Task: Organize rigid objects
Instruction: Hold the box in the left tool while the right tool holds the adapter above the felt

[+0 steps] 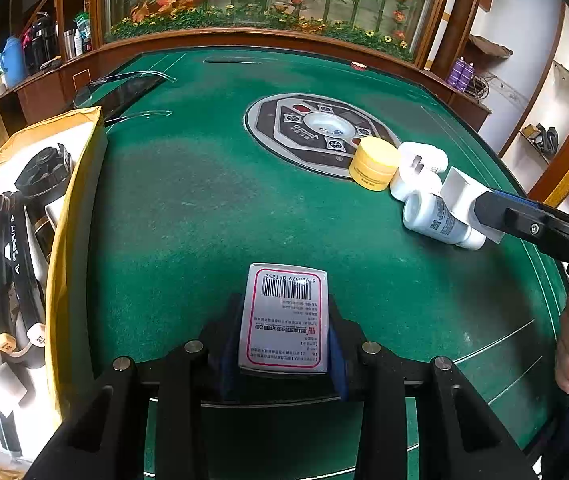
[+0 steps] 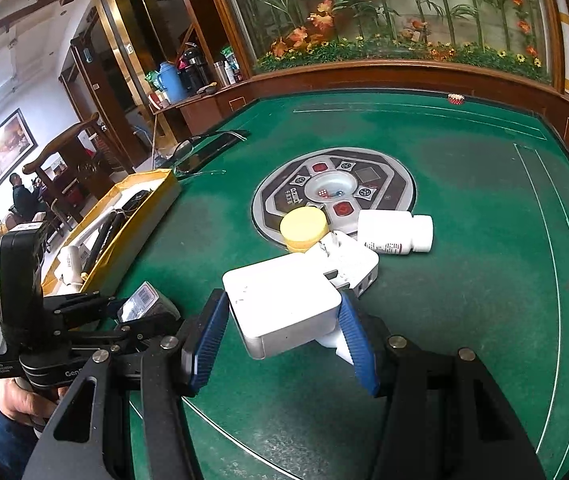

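Note:
My left gripper is shut on a small silver box with a barcode and red border, held over the green table. It also shows in the right wrist view, where the left gripper grips the barcode box. My right gripper is shut on a white block, blue pads on its two sides. In the left wrist view the right gripper holds the white block above the pile. A yellow jar, a white plug adapter and a white pill bottle lie together.
A yellow-walled open box with pens and other items stands along the table's left side. Glasses and a dark flat device lie at the far left corner. A round control panel sits mid-table. A raised wooden rim borders the table.

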